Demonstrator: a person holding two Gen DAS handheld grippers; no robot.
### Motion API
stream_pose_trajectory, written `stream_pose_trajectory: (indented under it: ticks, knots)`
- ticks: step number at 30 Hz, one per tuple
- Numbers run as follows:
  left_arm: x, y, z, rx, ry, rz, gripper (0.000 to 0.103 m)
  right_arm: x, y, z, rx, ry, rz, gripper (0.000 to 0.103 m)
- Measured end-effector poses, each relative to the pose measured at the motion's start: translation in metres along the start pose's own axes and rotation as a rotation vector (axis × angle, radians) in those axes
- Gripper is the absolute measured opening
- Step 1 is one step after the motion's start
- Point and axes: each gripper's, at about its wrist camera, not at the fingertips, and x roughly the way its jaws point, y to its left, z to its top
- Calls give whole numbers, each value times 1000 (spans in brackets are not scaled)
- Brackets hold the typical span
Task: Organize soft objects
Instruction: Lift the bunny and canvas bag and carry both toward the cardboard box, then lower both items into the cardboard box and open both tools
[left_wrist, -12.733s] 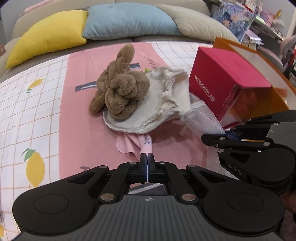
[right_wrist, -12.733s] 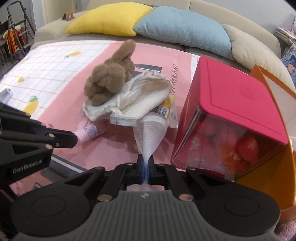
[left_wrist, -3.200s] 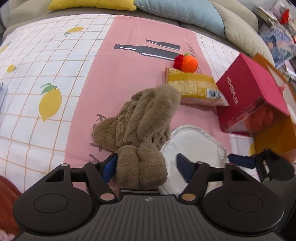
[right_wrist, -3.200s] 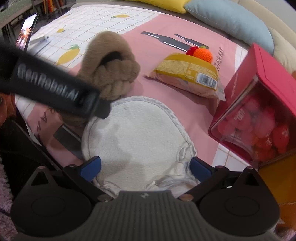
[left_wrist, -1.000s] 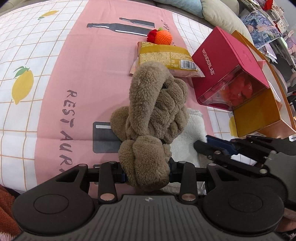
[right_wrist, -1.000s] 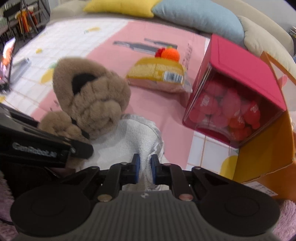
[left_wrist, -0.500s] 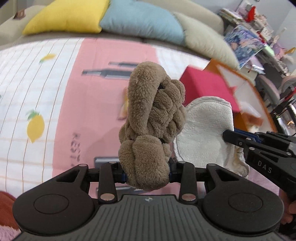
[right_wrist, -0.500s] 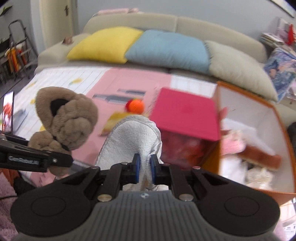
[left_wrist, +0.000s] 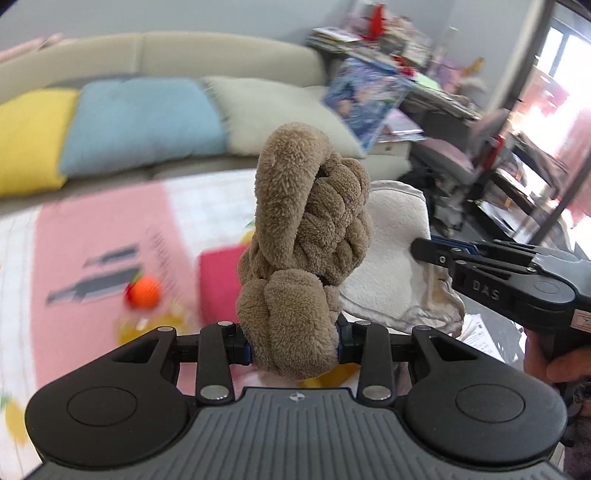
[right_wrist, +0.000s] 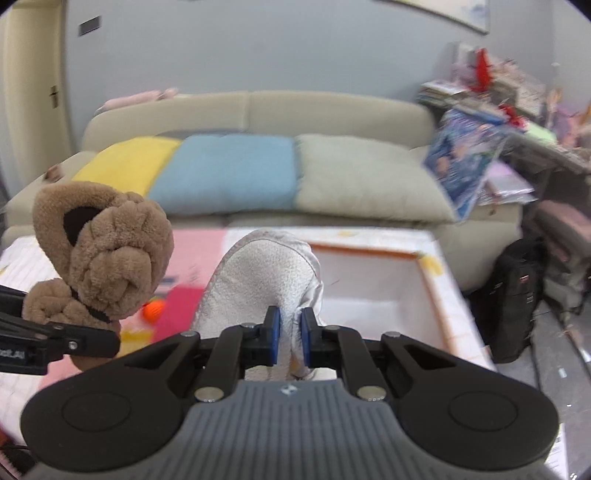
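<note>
Brown plush (left_wrist: 303, 258) clamped in left hand-held gripper (left_wrist: 293, 341).

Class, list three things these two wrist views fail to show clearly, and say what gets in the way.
- Left wrist view: the red box is half hidden behind the brown plush toy and blurred.
- Left wrist view: the yellow packet is smeared by motion.
- Right wrist view: the orange-rimmed box has its floor hidden behind the white fleece item.

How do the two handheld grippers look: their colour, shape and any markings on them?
Both the left gripper and the right gripper are matte black, with a ribbed grey top plate bearing a small round emblem, two round discs at the sides, silver pivot pins on jointed linkages, and blue pads on the fingers. The right one shows "DAS" on its side.
</note>
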Motion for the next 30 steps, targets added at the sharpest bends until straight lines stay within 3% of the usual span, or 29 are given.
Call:
stream_pose_trajectory:
  ticks: [6,11,21,30]
  knots:
    - [41,-35,47,95,1,-54,41,25,-49,24,99,2,-64,10]
    - [76,-60,66,175,42,-49,41,60,-71,35,74,47,-117,10]
    - [133,-67,61,345,122,38,41,135,-85,33,5,149,-154,10]
    - [177,-64,42,424,197,97,42,184,-83,15,-45,256,-169,10]
